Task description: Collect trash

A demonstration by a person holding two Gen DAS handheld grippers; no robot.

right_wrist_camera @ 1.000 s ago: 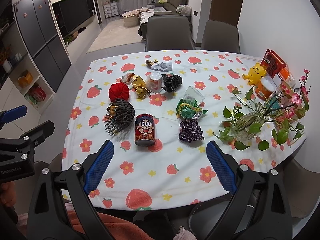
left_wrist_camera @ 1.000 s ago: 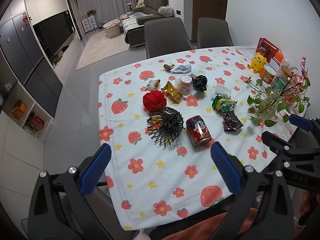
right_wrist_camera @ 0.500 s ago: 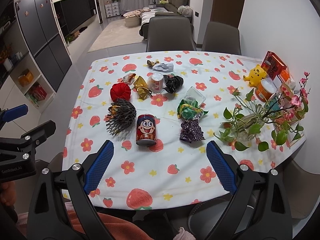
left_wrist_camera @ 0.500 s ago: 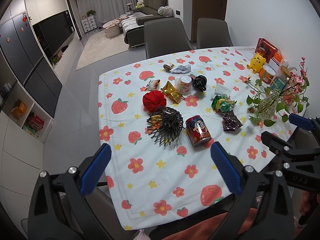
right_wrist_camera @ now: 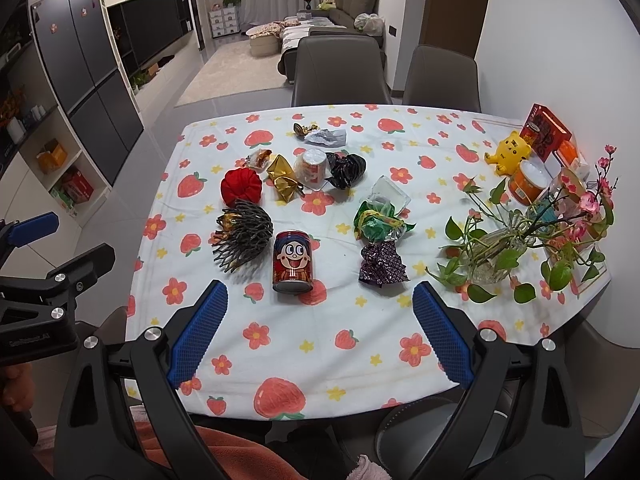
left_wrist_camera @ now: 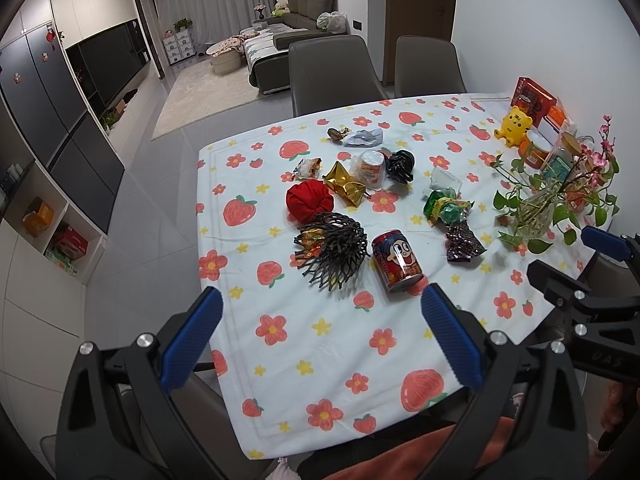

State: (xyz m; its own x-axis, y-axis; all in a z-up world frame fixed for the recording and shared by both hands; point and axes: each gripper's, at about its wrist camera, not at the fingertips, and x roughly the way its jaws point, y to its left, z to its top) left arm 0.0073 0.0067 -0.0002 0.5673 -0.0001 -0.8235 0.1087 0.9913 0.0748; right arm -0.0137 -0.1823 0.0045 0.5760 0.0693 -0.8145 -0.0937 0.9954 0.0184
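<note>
Trash lies in the middle of a table with a strawberry cloth. A red cartoon can lies nearest. Beside it are a black foam net, a dark purple wrapper, a green wrapper, a gold wrapper, a red ball-shaped thing, a small cup and a black bag. My left gripper and right gripper are open and empty above the table's near edge.
A glass vase with leafy plants stands at the right. Behind it are a yellow toy, jars and a red box. Two grey chairs stand at the far side.
</note>
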